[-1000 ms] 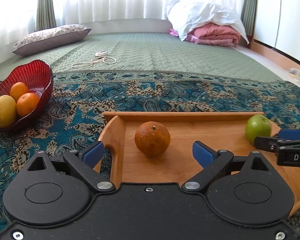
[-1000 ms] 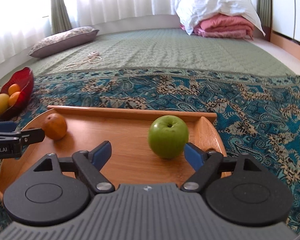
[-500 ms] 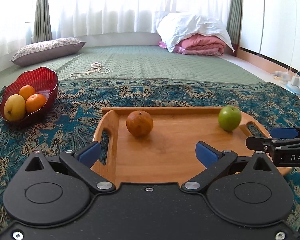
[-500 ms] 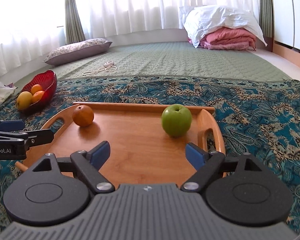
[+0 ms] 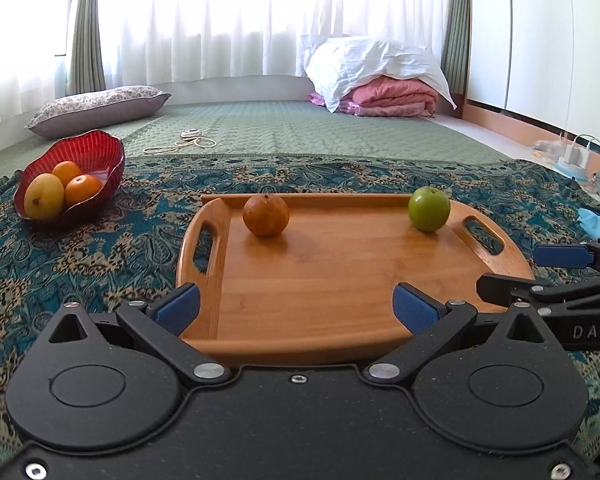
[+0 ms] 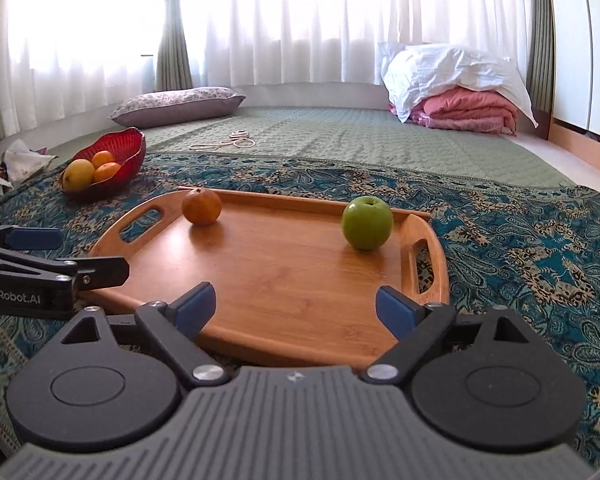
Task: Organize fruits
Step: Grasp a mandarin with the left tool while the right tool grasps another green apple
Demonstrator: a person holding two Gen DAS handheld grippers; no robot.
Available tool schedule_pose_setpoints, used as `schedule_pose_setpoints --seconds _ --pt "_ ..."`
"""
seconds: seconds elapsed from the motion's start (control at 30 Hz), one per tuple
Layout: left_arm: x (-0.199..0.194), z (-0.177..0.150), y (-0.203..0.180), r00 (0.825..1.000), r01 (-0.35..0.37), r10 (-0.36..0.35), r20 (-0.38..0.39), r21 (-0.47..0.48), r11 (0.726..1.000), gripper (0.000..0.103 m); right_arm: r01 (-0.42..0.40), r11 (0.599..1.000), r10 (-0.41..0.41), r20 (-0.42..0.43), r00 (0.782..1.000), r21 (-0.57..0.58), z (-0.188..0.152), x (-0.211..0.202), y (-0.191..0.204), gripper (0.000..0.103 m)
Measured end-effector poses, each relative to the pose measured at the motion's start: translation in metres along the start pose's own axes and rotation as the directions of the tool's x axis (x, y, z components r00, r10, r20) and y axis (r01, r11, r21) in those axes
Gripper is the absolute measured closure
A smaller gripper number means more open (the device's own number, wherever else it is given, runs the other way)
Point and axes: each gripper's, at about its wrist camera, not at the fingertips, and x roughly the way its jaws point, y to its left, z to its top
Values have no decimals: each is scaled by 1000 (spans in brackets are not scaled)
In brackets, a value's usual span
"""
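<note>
On the wooden tray (image 5: pixel 340 280) sit two fruits: one orange (image 5: pixel 266 215) near the far left corner and one green apple (image 5: pixel 429 209) near the far right corner. They are well apart, and neither one touches a claw. The tray has two cut-out handles, one at each end, and it lies flat on a blue patterned blanket (image 5: pixel 100 248).

To the left of the tray, apart from it, stands one red bowl (image 5: pixel 100 152). Three fruits are inside it: two oranges (image 5: pixel 83 189) and one yellow mango (image 5: pixel 44 201), all packed close together.

Two claws hang over the near edge of the tray. The left claw (image 5: pixel 298 306) is spread wide with nothing between its blue pads. The right claw (image 6: pixel 296 304) is also spread wide and holds nothing. Each claw can be seen from the side in the other one's view.

Beyond the blanket is a green quilted mat (image 5: pixel 300 132). On it lie one coiled white cord (image 5: pixel 188 142), one flowery pillow (image 5: pixel 96 108), and one pile of bedding (image 5: pixel 380 76), white on top of pink. White curtains (image 5: pixel 240 20) cover the window behind.
</note>
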Motion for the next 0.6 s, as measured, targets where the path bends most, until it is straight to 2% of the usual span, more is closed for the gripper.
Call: schedule_pose_setpoints --seconds 0.33,0.6 --pt "-18 -30 -2 1000 -24 24 -6 25 999 0 -2 998 4 39 999 -61 -22 -27 17 3" --pt "-27 -42 -4 999 -35 35 2 35 999 0 -3 997 7 46 999 -82 -36 -41 26 1"
